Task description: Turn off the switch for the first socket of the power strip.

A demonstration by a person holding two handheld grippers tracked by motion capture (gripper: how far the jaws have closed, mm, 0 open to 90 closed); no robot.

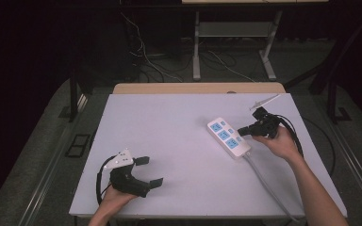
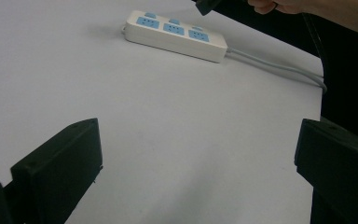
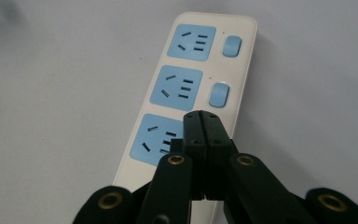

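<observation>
Three blue sockets on the power strip (image 3: pixel 186 88) beneath the right gripper (image 3: pixel 200 122)'s pressed-together fingers; left gripper (image 1: pixel 151 170)'s fingers spread wide.

Glossy white plastic on the power strip (image 3: pixel 193 88), with smooth matt blue socket faces. The table (image 1: pixel 169 136) top looks a matt, pale, smooth sheet; a wooden edge (image 1: pixel 198 88) shows at its far side. Right gripper (image 3: pixel 200 121): matt black plastic, brass-coloured rivets.

Power strip (image 1: pixel 228 137) lies on the tabletop (image 1: pixel 169 127), right of centre, its cord (image 1: pixel 268 186) trailing toward the near right edge. Right tongs (image 1: pixel 241 131) over the strip's near end. Left tongs (image 1: pixel 150 171) at near left, well apart.
</observation>
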